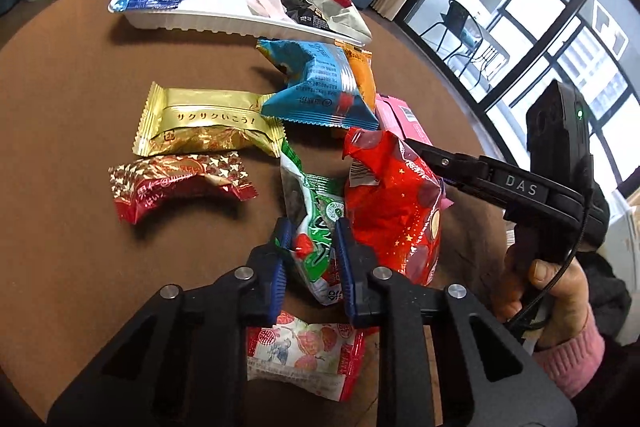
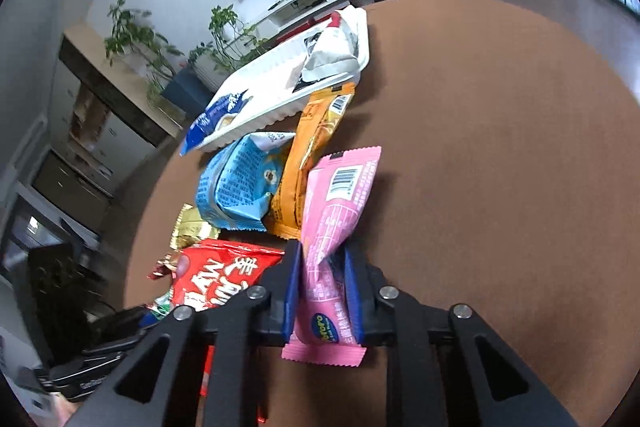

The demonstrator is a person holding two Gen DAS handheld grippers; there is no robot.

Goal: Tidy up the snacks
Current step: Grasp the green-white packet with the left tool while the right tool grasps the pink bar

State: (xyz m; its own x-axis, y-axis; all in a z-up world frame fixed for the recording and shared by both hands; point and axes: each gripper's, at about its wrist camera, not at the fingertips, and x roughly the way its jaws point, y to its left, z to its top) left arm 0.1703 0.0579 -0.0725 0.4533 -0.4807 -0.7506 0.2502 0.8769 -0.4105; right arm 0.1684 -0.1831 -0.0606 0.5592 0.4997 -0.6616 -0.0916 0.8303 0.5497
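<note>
While the left gripper (image 1: 310, 247) pinches a crinkled green foil packet (image 1: 316, 227) mid-tabletop, the right gripper (image 2: 322, 291) clamps a glossy pink oblong wrapper (image 2: 332, 219) beside it; a ribbed white plastic tray (image 1: 224, 23) sits at the far edge.

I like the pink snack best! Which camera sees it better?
The right wrist view: the pink packet fills its middle, barcode showing, pinched in the right gripper. The left wrist view catches only a pink corner behind the red bag.
</note>
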